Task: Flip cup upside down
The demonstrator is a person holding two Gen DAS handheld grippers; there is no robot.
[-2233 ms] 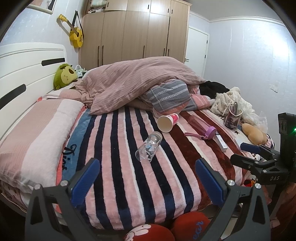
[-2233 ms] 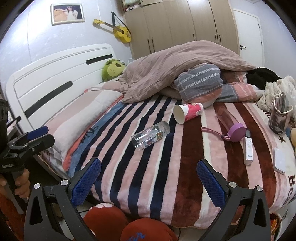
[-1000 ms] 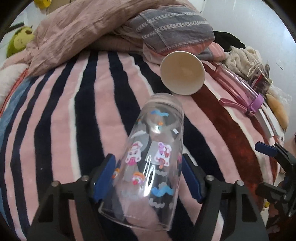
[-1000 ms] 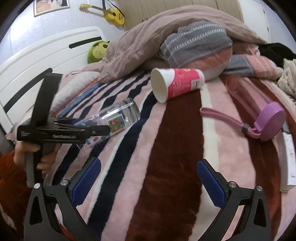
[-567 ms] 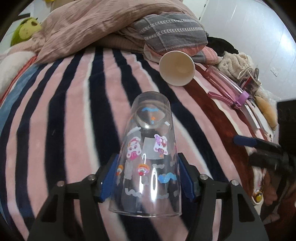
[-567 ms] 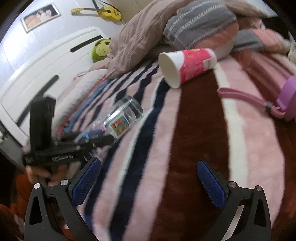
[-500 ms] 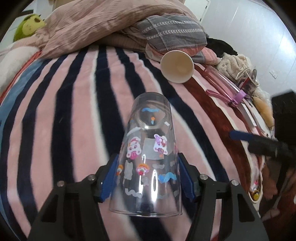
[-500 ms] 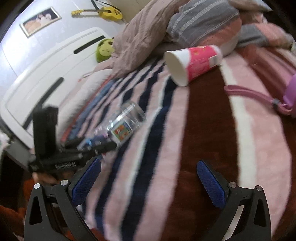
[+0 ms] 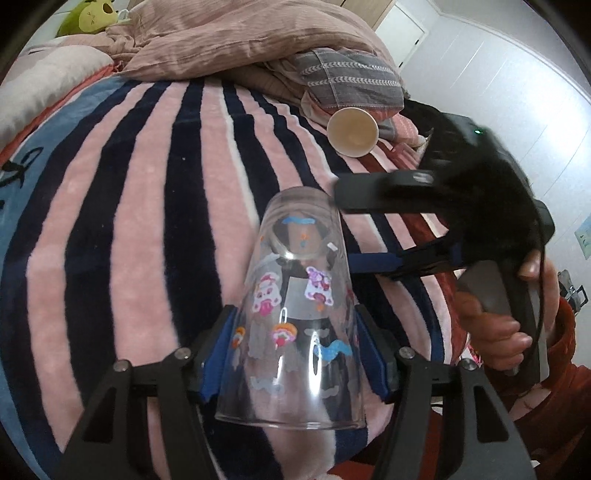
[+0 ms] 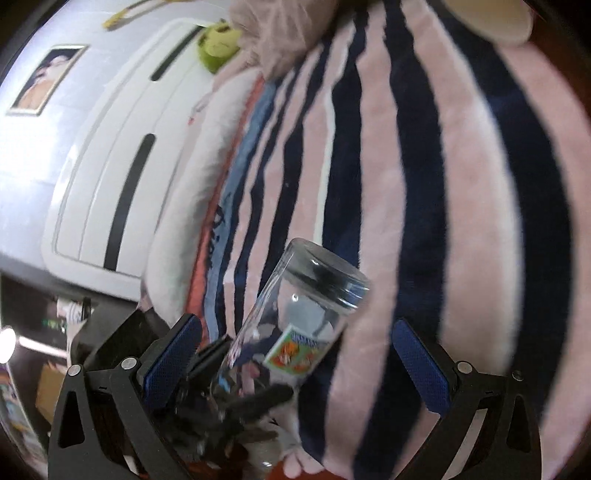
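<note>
Showing the clear cup (image 9: 295, 295) clamped near its open rim between the blue pads of the left gripper (image 9: 293, 350), the left wrist view had the thick base pointing away from the camera and the mouth toward it. Cartoon stickers in pink, orange and blue ringed the transparent wall; a small printed label appeared on the side seen in the right wrist view (image 10: 295, 325). The cup was held above the striped blanket (image 9: 147, 206), whether clear of it or touching could not be told. The right gripper (image 10: 299, 365) stood with its jaws wide apart and nothing between the pads, the cup's base lying ahead of and between them; in the left wrist view this gripper (image 9: 373, 229), blurred, sat just beside the cup's base, gripped by a hand (image 9: 498, 317). The blanket carried pink, navy and white stripes, with dark red ones toward the right. A paper cup (image 9: 352, 131) lay on its side farther back, mouth toward the camera, against a grey patterned pillow (image 9: 351, 77) and a rumpled pink duvet (image 9: 236, 40). A green plush toy (image 9: 86, 14) rested by the white headboard (image 10: 110, 155), below a framed picture (image 10: 44, 79).
</note>
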